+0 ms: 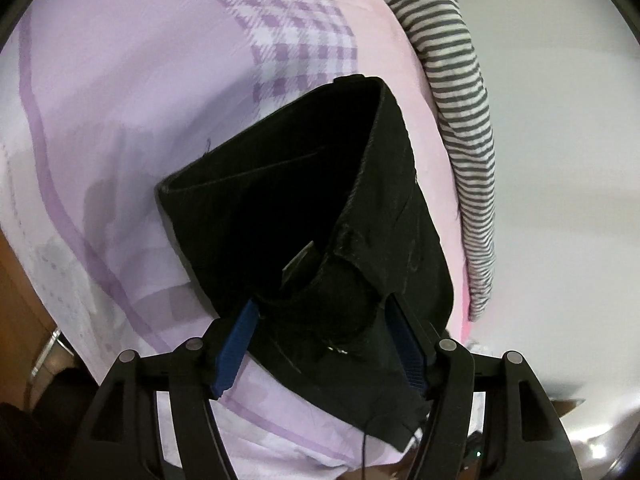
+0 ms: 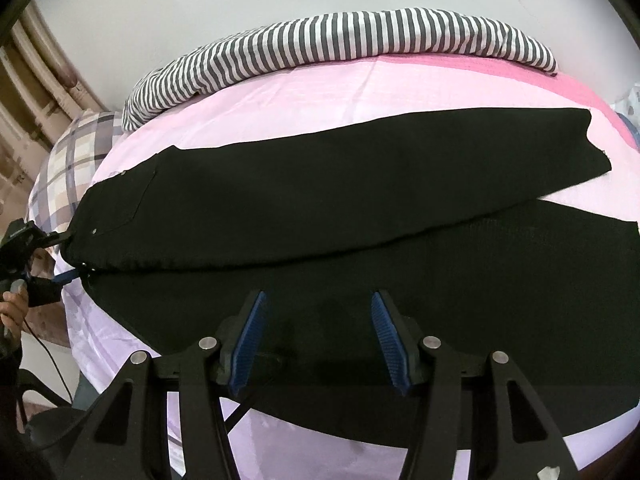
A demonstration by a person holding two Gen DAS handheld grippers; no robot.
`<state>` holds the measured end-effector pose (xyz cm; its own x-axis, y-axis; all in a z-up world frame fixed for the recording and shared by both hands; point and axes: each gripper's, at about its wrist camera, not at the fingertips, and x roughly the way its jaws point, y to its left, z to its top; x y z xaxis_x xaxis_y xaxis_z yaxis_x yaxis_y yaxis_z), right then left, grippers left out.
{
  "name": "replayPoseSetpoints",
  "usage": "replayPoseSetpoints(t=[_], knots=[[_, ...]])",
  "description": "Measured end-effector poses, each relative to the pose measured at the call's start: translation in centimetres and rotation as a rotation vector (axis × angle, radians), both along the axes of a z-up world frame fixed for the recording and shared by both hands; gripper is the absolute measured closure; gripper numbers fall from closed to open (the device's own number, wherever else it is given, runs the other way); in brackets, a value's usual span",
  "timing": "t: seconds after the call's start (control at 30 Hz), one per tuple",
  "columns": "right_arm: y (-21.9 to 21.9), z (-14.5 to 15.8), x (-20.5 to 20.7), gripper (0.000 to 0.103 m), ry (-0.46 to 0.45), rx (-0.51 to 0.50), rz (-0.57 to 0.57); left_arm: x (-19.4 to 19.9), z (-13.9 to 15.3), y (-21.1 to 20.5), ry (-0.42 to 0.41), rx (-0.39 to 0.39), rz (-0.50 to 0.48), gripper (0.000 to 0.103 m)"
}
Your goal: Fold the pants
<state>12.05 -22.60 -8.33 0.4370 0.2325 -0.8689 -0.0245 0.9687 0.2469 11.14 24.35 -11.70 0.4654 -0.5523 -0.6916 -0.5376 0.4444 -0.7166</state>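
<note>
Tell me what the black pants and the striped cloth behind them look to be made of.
Black pants: probably matte cotton denim or twill; metal rivets at the pocket and a frayed cut edge suggest it.
Striped cloth: thin woven cotton, apparently; it shows grey and white stripes, soft wrinkles and no sheen.

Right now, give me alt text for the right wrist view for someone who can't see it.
Black pants lie across a lilac bedsheet, one leg folded over the other. The right gripper hovers open above the near leg, while the left gripper holds the waistband at far left. A striped cloth sits behind.
</note>
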Motion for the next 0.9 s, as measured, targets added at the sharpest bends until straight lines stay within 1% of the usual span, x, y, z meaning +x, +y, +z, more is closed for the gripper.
replayPoseSetpoints(t=[0.1,0.23,0.3,0.4,0.47,0.5,0.53,0.57,0.63,0.77,0.83,0.9], knots=[[0.1,-0.2,0.2,0.051,0.005,0.002,0.004,-0.6,-0.1,-0.1,0.014,-0.017,0.025,0.037],[0.4,-0.6,0.5,0.051,0.011,0.009,0.009,-0.5,0.3,-1.0,0.011,0.0,0.011,0.037],[0.6,-0.8,0.6,0.051,0.011,0.01,0.008,0.0,0.3,-1.1,0.009,0.005,0.024,0.038],[0.4,-0.9,0.4,0.051,0.01,0.018,-0.001,0.6,0.0,-0.9,0.021,0.002,0.062,0.044],[0.0,-1.1,0.2,0.051,0.012,0.025,-0.018,0.8,0.1,-0.9,0.023,0.019,0.074,0.054],[-0.4,-1.2,0.1,0.051,0.014,0.04,-0.031,1.0,0.2,-0.9,0.019,0.03,0.075,0.064],[-0.7,-1.3,0.0,0.051,0.017,0.056,-0.045,1.0,0.3,-0.9,0.009,0.041,0.076,0.078],[-1.2,-1.4,0.0,0.051,0.019,0.071,-0.063,1.1,0.5,-0.9,0.0,0.048,0.079,0.08],[-2.3,-1.6,-0.2,0.051,0.019,0.113,-0.103,1.2,1.1,-0.8,-0.026,0.044,0.087,0.086],[-4.7,-2.1,-0.2,0.049,0.019,0.228,-0.192,1.7,4.0,-1.2,-0.11,0.091,0.061,0.088],[-5.9,-2.5,0.0,0.049,0.012,0.317,-0.243,2.1,5.6,-1.4,-0.154,0.097,0.044,0.088],[-6.8,-3.2,0.2,0.049,0.009,0.43,-0.288,2.4,6.7,-1.4,-0.175,0.103,0.034,0.088]])
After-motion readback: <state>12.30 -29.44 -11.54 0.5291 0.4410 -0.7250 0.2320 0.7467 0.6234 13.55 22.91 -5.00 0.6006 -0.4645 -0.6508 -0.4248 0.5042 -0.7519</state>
